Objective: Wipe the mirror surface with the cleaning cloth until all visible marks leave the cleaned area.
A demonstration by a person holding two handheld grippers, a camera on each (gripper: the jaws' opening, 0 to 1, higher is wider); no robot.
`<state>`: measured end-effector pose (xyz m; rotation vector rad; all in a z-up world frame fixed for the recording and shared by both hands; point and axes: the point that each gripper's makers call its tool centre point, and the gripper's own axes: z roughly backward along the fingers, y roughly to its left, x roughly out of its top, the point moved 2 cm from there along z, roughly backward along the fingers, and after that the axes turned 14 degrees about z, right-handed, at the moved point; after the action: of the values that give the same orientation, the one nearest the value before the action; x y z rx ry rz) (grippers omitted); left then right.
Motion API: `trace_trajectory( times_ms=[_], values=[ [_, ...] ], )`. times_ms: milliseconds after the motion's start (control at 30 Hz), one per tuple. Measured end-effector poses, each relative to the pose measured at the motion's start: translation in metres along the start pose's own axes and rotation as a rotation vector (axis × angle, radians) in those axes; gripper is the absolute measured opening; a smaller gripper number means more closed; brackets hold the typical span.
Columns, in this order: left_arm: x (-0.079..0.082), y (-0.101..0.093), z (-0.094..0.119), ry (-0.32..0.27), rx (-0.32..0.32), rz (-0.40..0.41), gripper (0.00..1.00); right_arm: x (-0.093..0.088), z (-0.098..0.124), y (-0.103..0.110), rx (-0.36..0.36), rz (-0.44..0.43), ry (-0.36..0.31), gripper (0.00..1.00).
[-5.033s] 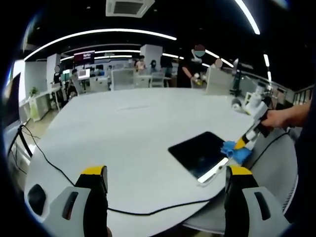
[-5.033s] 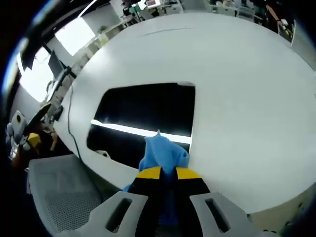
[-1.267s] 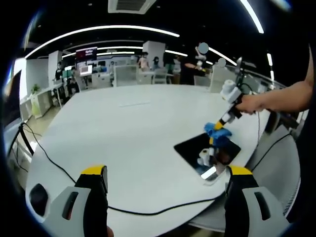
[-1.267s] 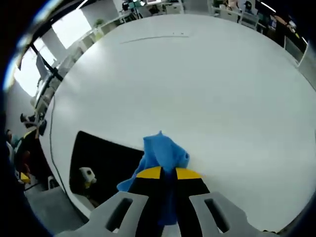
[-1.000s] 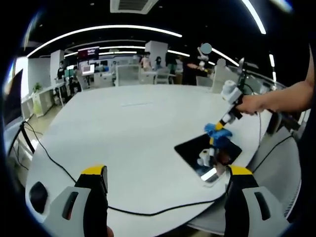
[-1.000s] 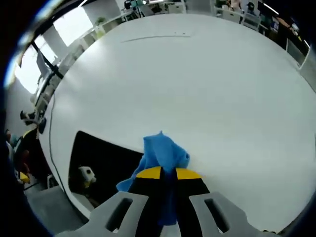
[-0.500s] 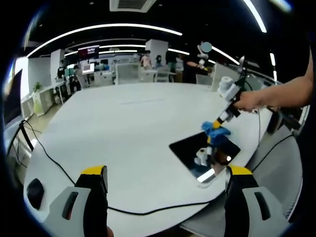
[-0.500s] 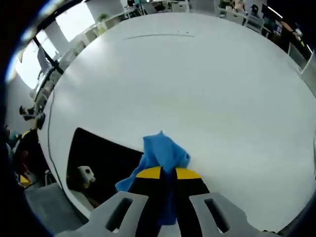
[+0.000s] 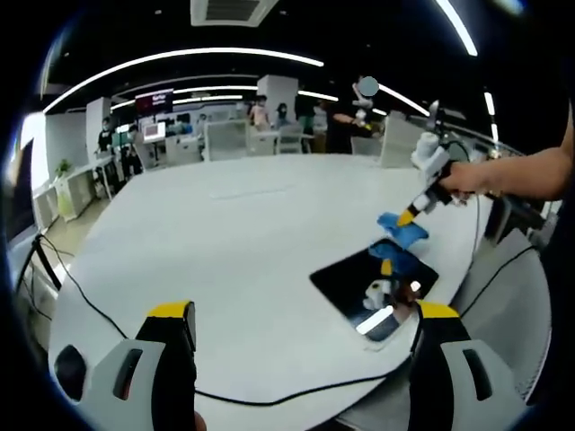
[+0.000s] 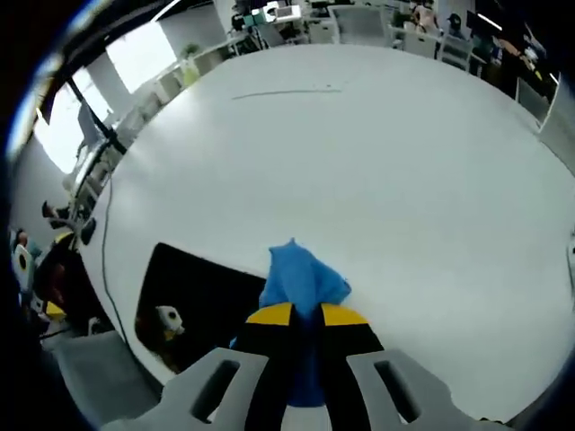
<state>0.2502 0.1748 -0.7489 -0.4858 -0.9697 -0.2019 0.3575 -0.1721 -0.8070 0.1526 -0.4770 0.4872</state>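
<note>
The dark rectangular mirror (image 9: 359, 277) lies flat near the right edge of the round white table (image 9: 225, 224). Over its far edge hangs the blue cleaning cloth (image 9: 402, 226), held clear of the glass by my right gripper (image 9: 411, 214), with a person's hand (image 9: 467, 178) behind it. In the right gripper view, my right gripper (image 10: 305, 314) is shut on the blue cloth (image 10: 301, 277). The mirror (image 10: 193, 301) lies down to the left and reflects the gripper. My left gripper (image 9: 304, 314) stands open over the near table edge, holding nothing.
A black cable (image 9: 90, 296) runs along the table's near edge and curves toward the mirror. A grey mesh chair (image 9: 508, 305) stands past the table's right side. Desks, chairs and people fill the far background (image 9: 260, 126).
My right gripper has lifted the cloth off the mirror and carried it up past the far edge. The left gripper has stayed open in place.
</note>
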Motion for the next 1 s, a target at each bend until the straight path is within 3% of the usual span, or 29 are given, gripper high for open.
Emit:
trace_trajectory(
  times_ms=[533, 733, 1000],
  values=[
    [-0.001, -0.002, -0.003, 0.015, -0.011, -0.011, 1.00, -0.019, 0.032, -0.050, -0.063, -0.009, -0.010, 0.06],
    [0.002, -0.001, -0.007, 0.025, -0.017, -0.023, 1.00, -0.026, 0.039, -0.059, -0.071, -0.012, -0.002, 0.06],
    [0.005, -0.006, -0.012, 0.024, -0.031, -0.026, 1.00, -0.034, 0.031, -0.062, -0.070, -0.005, 0.017, 0.06]
  ],
)
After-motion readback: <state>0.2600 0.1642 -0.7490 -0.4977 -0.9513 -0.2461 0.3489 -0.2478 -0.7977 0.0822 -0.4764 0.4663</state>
